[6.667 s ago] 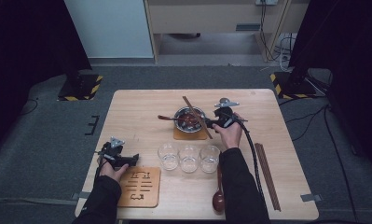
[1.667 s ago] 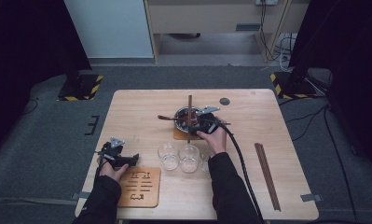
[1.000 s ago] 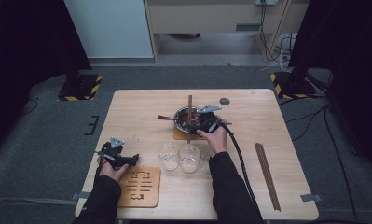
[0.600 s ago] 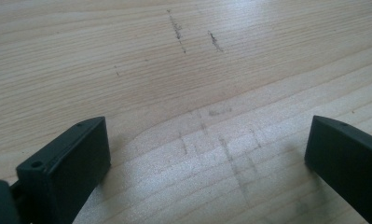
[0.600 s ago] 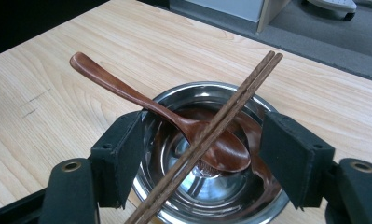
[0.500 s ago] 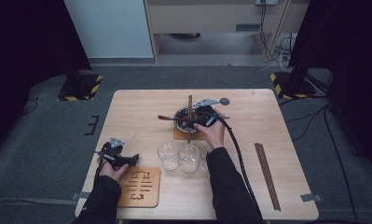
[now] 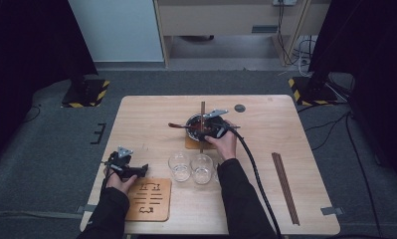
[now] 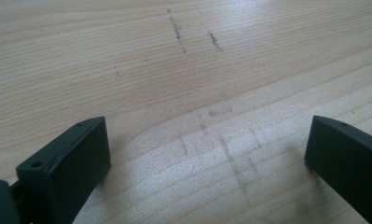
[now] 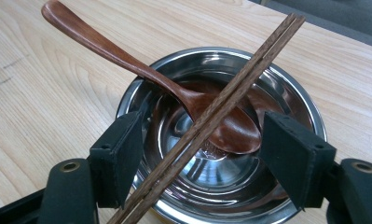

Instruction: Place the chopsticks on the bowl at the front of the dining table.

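R gripper [image 9: 200,154] hangs over the steel bowl [image 9: 286,88], jaws spread w/ the chopsticks [image 9: 230,100] running between them, pads not touching the sticks. The pair lies across the bowl rim, over the wooden spoon [image 9: 127,60], whose scoop sits inside the bowl and handle sticks out over the rim. In the high view the bowl [image 7: 193,124] sits on a small wooden coaster [image 7: 192,143], mid-table, far side of three glasses [image 7: 191,167].

Risks, as a judgement:
- Sticks are only balanced on rim + spoon. If one pad hits first, they likely roll or pivot and slide off onto the table [image 7: 151,114].
- Closing too low could catch the spoon too, levering it out or tipping the bowl off its coaster.
- Pinching off-centre: pair may splay, one stick drops.
- Forearm passes just over the glasses; a careless pull-back could knock one.

L gripper [image 7: 129,169] rests near the slotted wooden trivet [image 7: 148,199], jaws wide apart w/ nothing between, just bare table [image 8: 183,70] — no risk there.
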Tool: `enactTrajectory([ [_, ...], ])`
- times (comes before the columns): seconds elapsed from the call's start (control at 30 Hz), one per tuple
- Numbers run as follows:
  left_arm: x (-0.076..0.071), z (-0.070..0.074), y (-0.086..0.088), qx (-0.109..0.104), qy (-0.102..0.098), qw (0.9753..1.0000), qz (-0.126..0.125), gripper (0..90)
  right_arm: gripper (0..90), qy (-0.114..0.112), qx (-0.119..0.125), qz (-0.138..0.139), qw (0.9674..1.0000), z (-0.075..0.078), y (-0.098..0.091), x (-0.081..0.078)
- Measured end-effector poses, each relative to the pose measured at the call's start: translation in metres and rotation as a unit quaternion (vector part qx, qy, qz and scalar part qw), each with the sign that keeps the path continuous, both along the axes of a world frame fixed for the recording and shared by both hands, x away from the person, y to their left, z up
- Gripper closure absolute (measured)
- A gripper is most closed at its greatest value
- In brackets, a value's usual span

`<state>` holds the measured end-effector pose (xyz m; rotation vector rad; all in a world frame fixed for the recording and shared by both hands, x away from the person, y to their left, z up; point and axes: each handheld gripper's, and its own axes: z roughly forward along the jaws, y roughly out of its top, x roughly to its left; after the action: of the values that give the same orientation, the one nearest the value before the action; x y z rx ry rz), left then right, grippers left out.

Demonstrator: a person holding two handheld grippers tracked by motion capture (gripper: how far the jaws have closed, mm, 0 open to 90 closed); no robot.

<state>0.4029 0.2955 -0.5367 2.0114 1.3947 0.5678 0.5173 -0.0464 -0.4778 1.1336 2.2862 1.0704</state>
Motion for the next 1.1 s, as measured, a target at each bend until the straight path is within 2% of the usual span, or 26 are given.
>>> enactTrajectory([
  [0.1,0.0,0.0,0.0,0.001,0.0,1.0,0.0,0.0,30.0,0.0,-0.009,-0.001,1.0,-0.001,0.0,0.0],
  [0.6,0.0,0.0,0.0,0.0,0.0,1.0,0.0,0.0,30.2,0.006,-0.022,-0.004,0.9997,-0.004,-0.002,0.001],
  [0.77,0.0,0.0,0.0,0.0,0.0,1.0,0.0,0.0,30.0,0.008,-0.022,-0.006,0.9997,-0.004,-0.003,0.0],
  [0.9,0.0,0.0,0.0,0.001,0.0,1.0,0.0,0.0,30.1,0.003,-0.014,-0.007,0.9999,-0.002,-0.004,0.0],
  [1.1,0.0,0.0,0.0,0.0,0.0,1.0,0.0,0.0,30.4,-0.002,-0.012,-0.025,0.9996,0.001,-0.01,0.001],
])
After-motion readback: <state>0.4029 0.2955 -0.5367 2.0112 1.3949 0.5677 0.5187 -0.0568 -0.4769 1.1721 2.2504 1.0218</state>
